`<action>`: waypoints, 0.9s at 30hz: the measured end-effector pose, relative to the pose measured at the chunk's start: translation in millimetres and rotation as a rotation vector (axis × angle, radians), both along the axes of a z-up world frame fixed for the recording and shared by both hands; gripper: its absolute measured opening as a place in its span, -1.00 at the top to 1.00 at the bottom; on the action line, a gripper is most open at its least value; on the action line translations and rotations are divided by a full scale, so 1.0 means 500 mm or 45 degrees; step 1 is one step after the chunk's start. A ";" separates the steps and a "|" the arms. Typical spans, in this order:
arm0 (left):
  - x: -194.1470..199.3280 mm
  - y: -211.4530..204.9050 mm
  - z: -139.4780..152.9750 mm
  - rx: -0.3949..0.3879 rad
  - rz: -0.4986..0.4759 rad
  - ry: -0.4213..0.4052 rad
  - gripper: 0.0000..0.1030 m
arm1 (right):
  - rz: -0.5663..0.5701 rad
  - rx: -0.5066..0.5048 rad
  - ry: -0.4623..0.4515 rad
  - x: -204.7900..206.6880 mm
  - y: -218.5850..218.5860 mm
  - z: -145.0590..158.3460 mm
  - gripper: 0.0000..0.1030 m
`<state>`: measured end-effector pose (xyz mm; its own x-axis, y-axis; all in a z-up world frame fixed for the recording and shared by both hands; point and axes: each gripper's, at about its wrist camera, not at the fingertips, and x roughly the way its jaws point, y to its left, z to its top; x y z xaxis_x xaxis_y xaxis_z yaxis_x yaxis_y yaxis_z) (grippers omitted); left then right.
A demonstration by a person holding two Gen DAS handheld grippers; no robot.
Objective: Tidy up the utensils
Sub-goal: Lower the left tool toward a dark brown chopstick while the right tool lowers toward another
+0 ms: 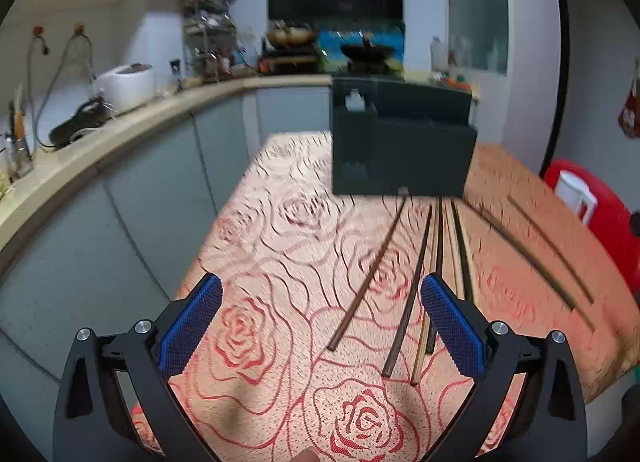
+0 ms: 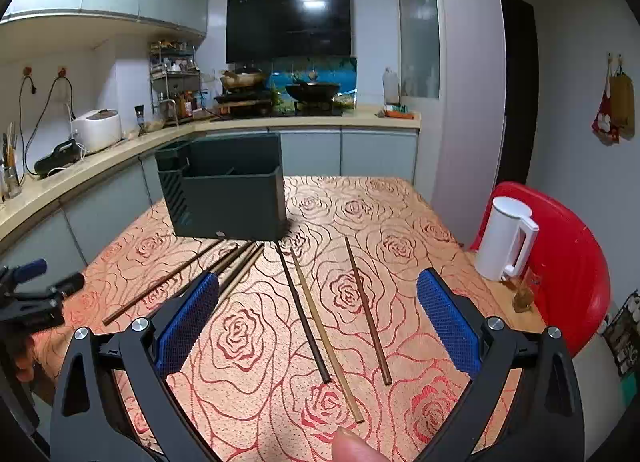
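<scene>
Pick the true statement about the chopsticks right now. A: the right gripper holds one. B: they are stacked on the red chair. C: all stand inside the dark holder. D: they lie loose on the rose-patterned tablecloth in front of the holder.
D: the chopsticks lie flat on the tablecloth before the dark holder, and the right gripper is open and empty.

No readable txt, labels, brands or nos. in either view. Dark utensil holder (image 2: 224, 190) at far end of table has a small pale tag at its base edge, too small to read. Bottles on far counter rack (image 2: 176, 82): labels blurred, can't make out.
</scene>
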<state>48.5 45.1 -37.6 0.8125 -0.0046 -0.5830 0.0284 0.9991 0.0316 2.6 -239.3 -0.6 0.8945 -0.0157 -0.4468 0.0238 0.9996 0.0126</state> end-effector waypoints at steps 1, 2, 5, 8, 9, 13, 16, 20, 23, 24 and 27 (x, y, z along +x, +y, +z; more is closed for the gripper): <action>0.007 -0.002 -0.012 0.010 -0.005 0.016 -0.87 | -0.003 0.003 0.014 0.006 -0.003 -0.006 -0.87; 0.013 -0.002 -0.022 0.016 -0.009 0.028 -0.87 | -0.004 0.006 0.023 0.010 -0.006 -0.009 -0.87; 0.033 0.000 -0.050 0.023 -0.011 0.074 -0.86 | -0.005 0.021 0.063 0.022 -0.012 -0.024 -0.87; 0.051 0.004 -0.072 0.023 -0.024 0.116 -0.79 | 0.004 0.026 0.098 0.030 -0.011 -0.041 -0.87; 0.058 0.005 -0.079 0.024 -0.034 0.135 -0.72 | 0.007 0.024 0.107 0.033 -0.011 -0.044 -0.87; 0.081 0.005 -0.099 0.028 -0.062 0.183 -0.46 | 0.008 0.031 0.156 0.050 -0.022 -0.067 -0.87; 0.095 0.009 -0.117 0.019 -0.074 0.226 -0.24 | -0.011 0.055 0.202 0.064 -0.038 -0.085 -0.87; 0.096 0.012 -0.131 -0.001 -0.092 0.245 -0.03 | -0.028 0.041 0.221 0.065 -0.051 -0.098 -0.87; 0.099 0.009 -0.133 0.002 -0.105 0.243 0.03 | -0.036 0.027 0.231 0.064 -0.066 -0.102 -0.87; 0.099 0.009 -0.133 -0.001 -0.104 0.243 0.03 | -0.038 0.028 0.236 0.063 -0.071 -0.104 -0.87; 0.100 0.006 -0.132 0.007 -0.107 0.249 0.04 | -0.050 0.052 0.262 0.062 -0.097 -0.114 -0.87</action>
<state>98.5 48.0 -103.6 0.6809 -0.0643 -0.7295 0.1178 0.9928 0.0225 33.6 -287.8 -57.3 0.7836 -0.0264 -0.6207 0.0687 0.9967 0.0443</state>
